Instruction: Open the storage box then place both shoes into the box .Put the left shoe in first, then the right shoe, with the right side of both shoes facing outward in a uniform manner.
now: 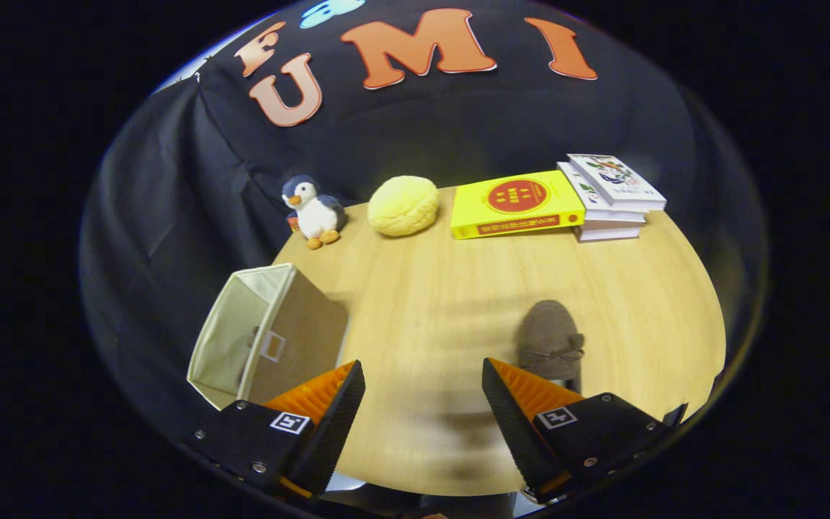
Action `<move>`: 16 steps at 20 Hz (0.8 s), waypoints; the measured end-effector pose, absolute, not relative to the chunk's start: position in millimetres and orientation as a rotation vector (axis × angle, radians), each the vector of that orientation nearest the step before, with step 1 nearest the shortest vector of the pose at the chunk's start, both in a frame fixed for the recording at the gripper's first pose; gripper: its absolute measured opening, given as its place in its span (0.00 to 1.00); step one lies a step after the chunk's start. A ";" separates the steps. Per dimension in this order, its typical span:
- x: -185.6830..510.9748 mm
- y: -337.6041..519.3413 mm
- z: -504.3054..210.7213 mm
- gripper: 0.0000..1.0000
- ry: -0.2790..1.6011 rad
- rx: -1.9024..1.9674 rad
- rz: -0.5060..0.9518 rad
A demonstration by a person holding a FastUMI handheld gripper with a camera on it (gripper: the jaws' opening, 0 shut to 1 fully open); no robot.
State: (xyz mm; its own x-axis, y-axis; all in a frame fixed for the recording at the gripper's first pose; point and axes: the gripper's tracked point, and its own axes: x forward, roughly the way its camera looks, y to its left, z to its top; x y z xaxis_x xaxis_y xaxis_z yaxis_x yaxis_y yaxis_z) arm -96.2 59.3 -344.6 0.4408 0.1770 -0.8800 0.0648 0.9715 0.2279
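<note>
A beige fabric storage box stands open-topped at the table's left edge, just beyond my left finger. A small dark shape shows inside it; I cannot tell what it is. A brown slip-on shoe with a small bow lies on the wooden table, toe pointing away, just ahead of my right finger and partly hidden by it. My gripper hangs open above the table with only bare wood between its fingers, the box to its left and the shoe to its right.
Along the table's far edge sit a plush penguin, a round yellow cushion, a yellow book and a stack of white books. Black cloth hangs behind and to the left.
</note>
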 end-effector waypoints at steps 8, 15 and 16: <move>-130.6 -24.8 -391.3 0.97 1.169 0.224 -0.046; -139.8 -46.2 -427.9 0.87 1.207 0.170 -0.029; -137.2 -47.9 -433.3 0.86 1.202 0.155 -0.024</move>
State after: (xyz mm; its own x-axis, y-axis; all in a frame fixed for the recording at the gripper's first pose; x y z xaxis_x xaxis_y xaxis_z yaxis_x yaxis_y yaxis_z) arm -137.2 -47.9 -433.3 0.3615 0.0640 -0.9302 0.1007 0.9891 0.1072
